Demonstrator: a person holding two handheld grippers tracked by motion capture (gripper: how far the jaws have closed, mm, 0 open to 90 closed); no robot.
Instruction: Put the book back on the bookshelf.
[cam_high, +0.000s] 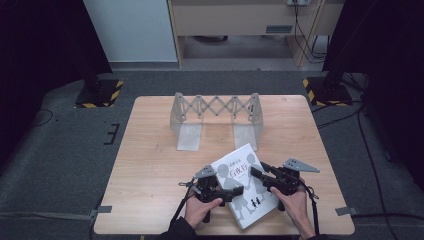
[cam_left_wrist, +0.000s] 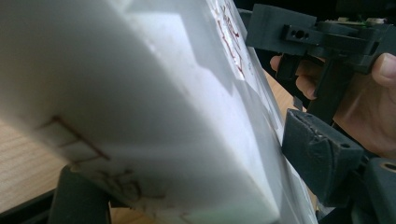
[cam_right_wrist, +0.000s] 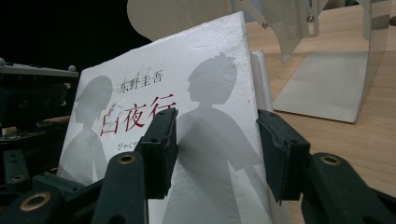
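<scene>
Lower middle of the high view: the left gripper (cam_high: 226, 194) is clamped across the thickness of a white paperback book with grey silhouettes and red lettering (cam_high: 239, 172), tilted up off the light wooden table (cam_high: 150, 165). On the right, the right gripper (cam_high: 257, 171) straddles the book's cover, though I can't tell whether it's gripping. The silver metal expanding book rack (cam_high: 216, 117), upper middle, holds nothing.

- Book (cam_high: 243, 187): white cover, pale grey silhouettes of figures, red and black lettering.
- Bookend rack (cam_high: 216, 119): plain silver-grey metal with a criss-cross lattice.
- Table (cam_high: 150, 165): light wood grain.
- Left gripper (cam_high: 237, 192) and right gripper (cam_high: 256, 169): black.
- Floor (cam_high: 55, 150): dark grey carpet.
</scene>
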